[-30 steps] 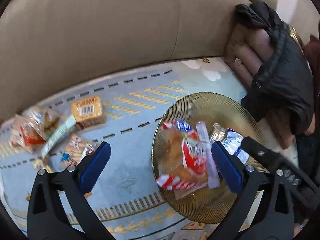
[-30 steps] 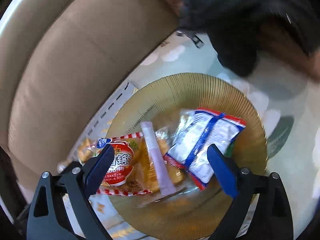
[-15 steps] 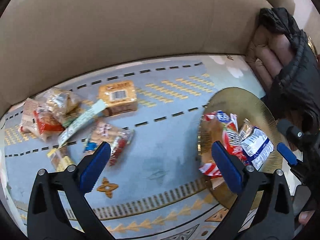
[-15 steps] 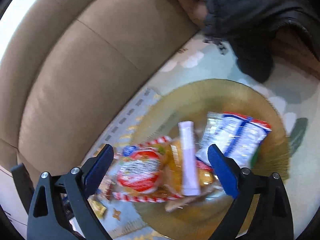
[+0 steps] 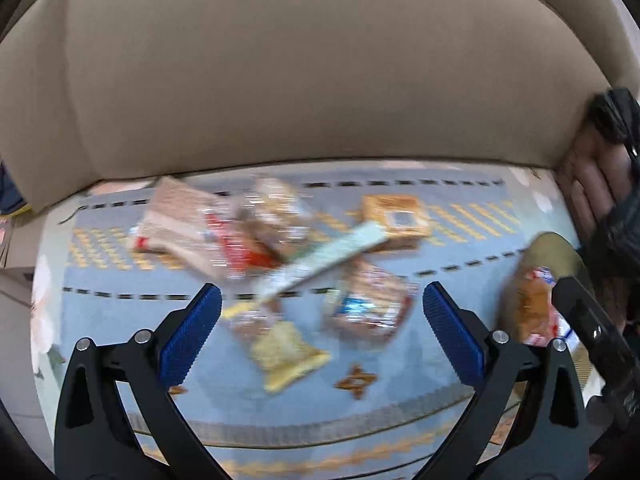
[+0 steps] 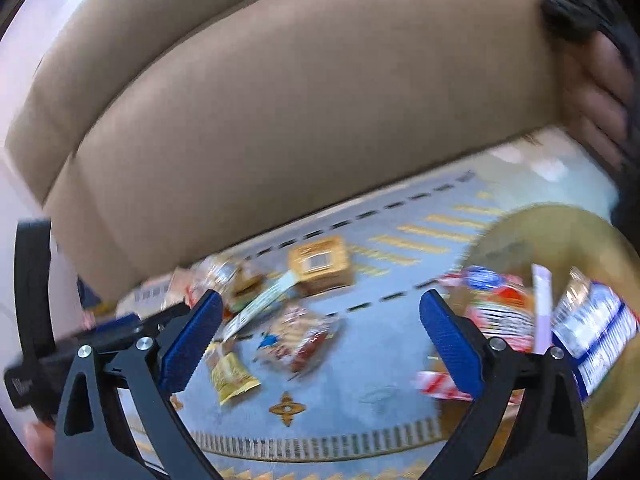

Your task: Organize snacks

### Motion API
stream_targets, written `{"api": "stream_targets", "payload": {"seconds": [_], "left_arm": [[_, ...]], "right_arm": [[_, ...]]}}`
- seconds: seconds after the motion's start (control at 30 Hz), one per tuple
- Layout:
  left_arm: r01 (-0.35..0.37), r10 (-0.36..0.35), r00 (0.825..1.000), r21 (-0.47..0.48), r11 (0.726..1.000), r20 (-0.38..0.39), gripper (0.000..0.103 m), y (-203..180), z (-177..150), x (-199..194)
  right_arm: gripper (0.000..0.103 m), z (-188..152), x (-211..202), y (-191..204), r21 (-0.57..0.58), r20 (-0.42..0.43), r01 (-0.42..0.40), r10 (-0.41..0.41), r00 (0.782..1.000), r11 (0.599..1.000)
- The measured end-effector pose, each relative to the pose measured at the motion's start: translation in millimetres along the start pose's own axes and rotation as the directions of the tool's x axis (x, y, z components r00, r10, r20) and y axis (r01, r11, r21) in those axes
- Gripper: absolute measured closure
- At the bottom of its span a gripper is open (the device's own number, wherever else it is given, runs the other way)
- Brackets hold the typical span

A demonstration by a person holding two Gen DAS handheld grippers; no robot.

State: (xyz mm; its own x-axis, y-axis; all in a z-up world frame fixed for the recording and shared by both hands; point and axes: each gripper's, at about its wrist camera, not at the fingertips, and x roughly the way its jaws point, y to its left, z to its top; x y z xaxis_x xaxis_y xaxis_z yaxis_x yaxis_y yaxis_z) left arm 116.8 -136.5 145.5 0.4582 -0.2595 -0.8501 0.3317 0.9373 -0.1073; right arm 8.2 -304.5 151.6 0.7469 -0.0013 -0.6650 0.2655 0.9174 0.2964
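In the left wrist view, the camera had swung left since half a second before: the loose pile of snacks [image 5: 280, 256], earlier off to the left edge, now lay straight ahead between the fingers, and the gold plate [image 5: 556, 248] had slid to the far right margin, only a sliver of it showing. The left gripper [image 5: 322, 336] was wide open and held nothing, as before. A long pale-green bar [image 5: 320, 260] lay slantwise across the pile, a tan box [image 5: 394, 216] touched its upper end, a yellow packet [image 5: 286, 354] lay nearest the camera, and a red-and-clear packet [image 5: 368, 300] sat just beside it. All was blurred by motion.

In the right wrist view, the plate [image 6: 532, 228], which had filled the frame earlier, had shifted to the right, and the pile [image 6: 272, 300] had come into sight on the left. The right gripper [image 6: 320, 340] stood spread apart and empty. On the plate lay a red-and-white bag [image 6: 496, 308], a thin lilac stick [image 6: 542, 308] and a blue-and-white bag [image 6: 596, 320].

The snacks and plate rested on a light-blue rug [image 6: 360, 384] with yellow dashes and a brown diamond motif [image 6: 286, 408]. A beige sofa [image 6: 304, 92] rose behind it, and a black garment [image 5: 616, 128] hung at the right.
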Motion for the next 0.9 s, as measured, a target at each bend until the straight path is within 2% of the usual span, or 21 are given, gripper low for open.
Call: {"api": "stream_targets", "payload": {"seconds": [0.1, 0.2, 0.37, 0.53, 0.67, 0.77, 0.83, 0.9], "left_arm": [[-0.050, 0.050, 0.999, -0.010, 0.999, -0.003, 0.003, 32.7, -6.0, 4.0], [-0.073, 0.073, 0.997, -0.017, 0.997, -0.023, 0.003, 57.3, -13.3, 16.2], [-0.041, 0.032, 0.996, -0.114, 0.993, -0.079, 0.003, 85.9, -23.4, 43.0], [-0.003, -0.015, 0.992, -0.149, 0.989, -0.125, 0.003, 84.7, -30.8, 67.1], [0.029, -0.055, 0.984, -0.153, 0.988, -0.168, 0.003, 71.0, -33.5, 90.4], [0.026, -0.057, 0.977, -0.150, 0.988, -0.207, 0.003, 63.3, -42.2, 111.0], [0.039, -0.076, 0.976, -0.180, 0.983, -0.204, 0.003, 65.6, -48.2, 119.9], [0.026, -0.055, 0.981, -0.154, 0.988, -0.186, 0.003, 60.6, -50.2, 119.3]], "right_arm": [[0.005, -6.1, 19.2, 28.8, -0.115, -0.042, 0.015, -0.020, 0.999, 0.993], [0.005, -20.2, 38.2, 49.8, -0.215, -0.109, -0.008, -0.016, 0.994, 0.977], [0.005, -42.1, 69.1, 71.1, -0.365, -0.194, 0.040, -0.118, 0.974, 0.930], [0.005, -50.3, 102.5, 57.5, -0.356, -0.265, 0.047, -0.149, 0.953, 0.933], [0.005, -55.9, 130.3, 54.5, -0.404, -0.300, 0.044, -0.178, 0.937, 0.914], [0.005, -59.7, 149.8, 54.1, -0.452, -0.308, 0.058, -0.217, 0.926, 0.890], [0.005, -62.0, 164.0, 52.7, -0.475, -0.311, 0.067, -0.238, 0.920, 0.877], [0.005, -64.9, 173.6, 51.5, -0.502, -0.298, 0.080, -0.259, 0.919, 0.861]]}}
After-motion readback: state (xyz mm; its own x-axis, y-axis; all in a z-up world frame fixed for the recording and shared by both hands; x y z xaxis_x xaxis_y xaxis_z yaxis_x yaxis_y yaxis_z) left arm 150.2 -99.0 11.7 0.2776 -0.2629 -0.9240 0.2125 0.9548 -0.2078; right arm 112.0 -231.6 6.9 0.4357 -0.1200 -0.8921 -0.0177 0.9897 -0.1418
